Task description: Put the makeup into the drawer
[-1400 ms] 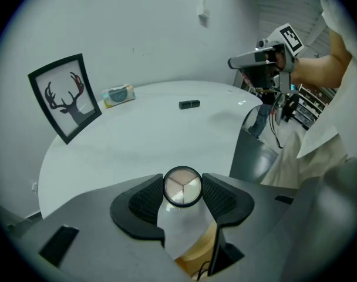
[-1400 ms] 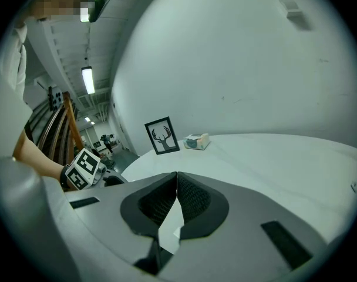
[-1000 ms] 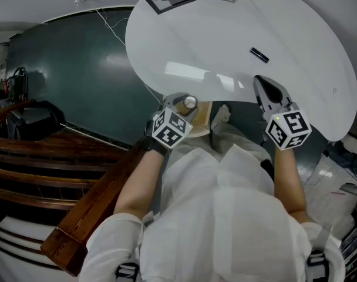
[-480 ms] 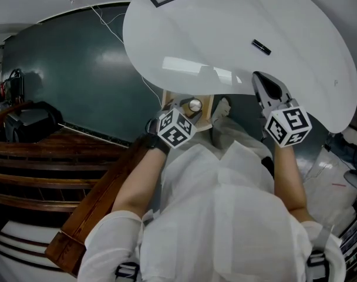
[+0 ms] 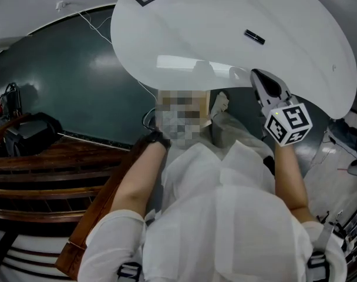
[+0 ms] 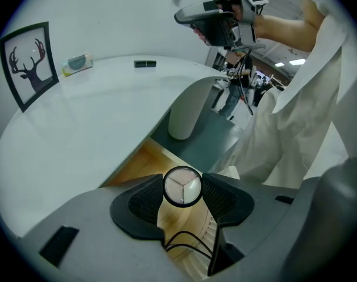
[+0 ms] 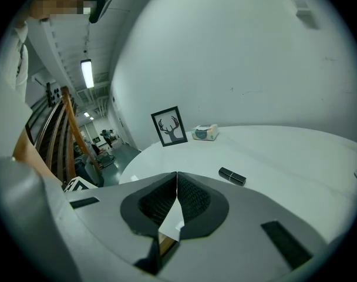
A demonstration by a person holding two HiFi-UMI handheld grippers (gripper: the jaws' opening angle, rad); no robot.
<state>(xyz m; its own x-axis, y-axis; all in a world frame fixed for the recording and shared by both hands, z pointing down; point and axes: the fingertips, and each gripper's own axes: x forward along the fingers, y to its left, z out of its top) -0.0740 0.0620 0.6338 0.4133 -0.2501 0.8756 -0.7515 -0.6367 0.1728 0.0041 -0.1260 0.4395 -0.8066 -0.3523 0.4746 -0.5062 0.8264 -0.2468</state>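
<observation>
My left gripper [image 6: 182, 188] is shut on a small round makeup jar [image 6: 182, 186] with a pale lid. It hangs just below the white table's edge [image 6: 96, 140], over the open wooden drawer [image 6: 134, 168]. In the head view a blurred patch covers this gripper. A black lipstick [image 5: 254, 36] lies on the table top, also seen as a black lipstick [image 7: 232, 176] from the right gripper view. My right gripper [image 5: 259, 79] hovers at the table's near edge, its jaws shut [image 7: 177, 178] with nothing between them.
A framed deer picture [image 6: 29, 63] and a small tissue box [image 6: 77, 63] stand at the table's far side. The table's round pedestal [image 6: 187, 113] rises beside the drawer. Wooden stair rails [image 5: 55, 175] lie to the left, and the person's white clothing [image 5: 225, 204] fills the foreground.
My left gripper has gone down from the table's edge with the round jar, toward the drawer. The right gripper has stayed where it was.
</observation>
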